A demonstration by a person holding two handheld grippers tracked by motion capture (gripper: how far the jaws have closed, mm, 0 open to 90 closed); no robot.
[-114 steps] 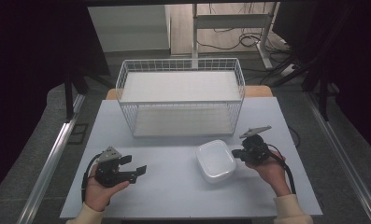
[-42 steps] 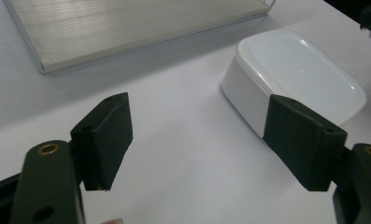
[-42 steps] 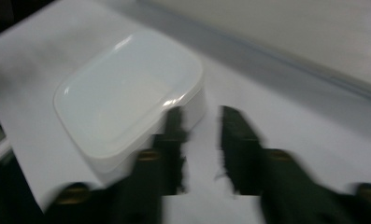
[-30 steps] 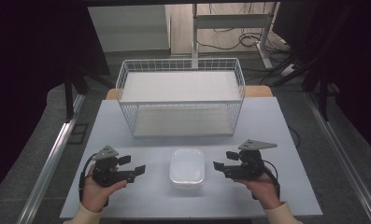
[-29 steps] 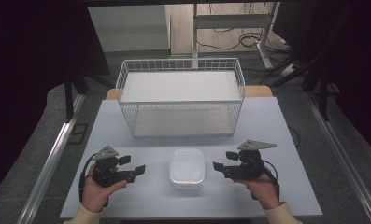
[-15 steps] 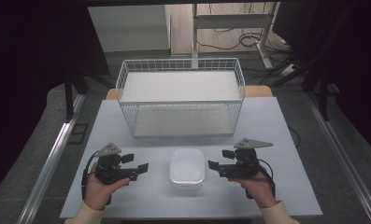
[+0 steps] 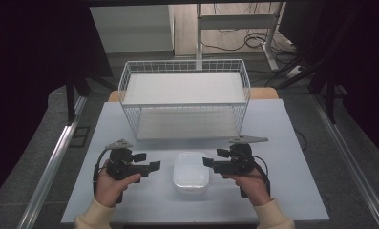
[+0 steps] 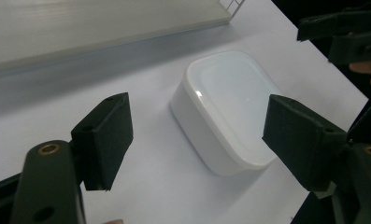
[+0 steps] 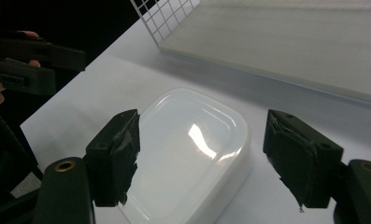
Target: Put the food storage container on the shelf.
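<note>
Both tools closed in on unlabelled white box (image 7: 191,171).

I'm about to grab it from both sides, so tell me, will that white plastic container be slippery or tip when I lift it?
The white container looks glossy, with a highlight on its top, so the jaws may slip somewhat. Its rounded corners and smooth sides offer little to catch on. It sits low and wide on the table, so tipping seems unlikely. It looks rigid and probably light.
</note>
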